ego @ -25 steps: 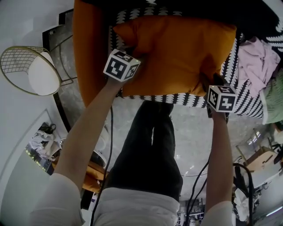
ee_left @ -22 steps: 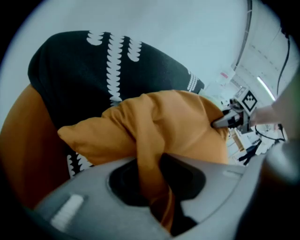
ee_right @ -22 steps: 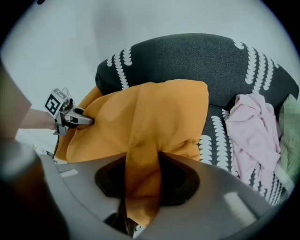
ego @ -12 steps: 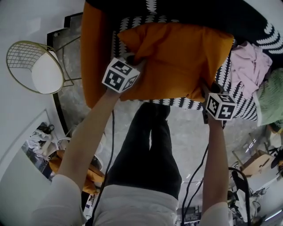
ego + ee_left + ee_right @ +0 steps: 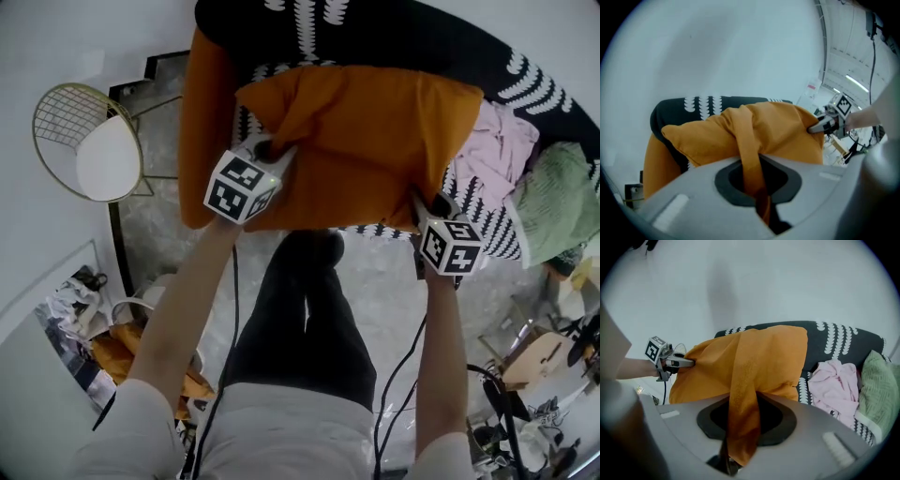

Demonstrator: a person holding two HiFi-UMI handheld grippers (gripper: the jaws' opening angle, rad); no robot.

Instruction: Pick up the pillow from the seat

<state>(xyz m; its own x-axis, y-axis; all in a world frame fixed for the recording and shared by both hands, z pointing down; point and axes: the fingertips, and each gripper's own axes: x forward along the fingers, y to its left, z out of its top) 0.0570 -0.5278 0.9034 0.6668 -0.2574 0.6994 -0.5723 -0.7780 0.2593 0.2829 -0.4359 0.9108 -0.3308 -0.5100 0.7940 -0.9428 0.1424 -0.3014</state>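
Both pinching pillow (image 5: 375,131), L gripper (image 5: 267,150), R gripper (image 5: 427,202)

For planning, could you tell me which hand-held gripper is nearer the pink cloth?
Right. The right hand-held gripper, its jaws just closed on a pillow corner, is near the pink cloth; the left hand-held gripper clamps the opposite corner.

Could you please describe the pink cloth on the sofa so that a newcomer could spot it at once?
Find the black sofa with white markings. On its seat, in the head view, a pink cloth lies between the big orange pillow and a green cushion at the right. It is the only pale, crumpled thing there; its neighbours are plump.
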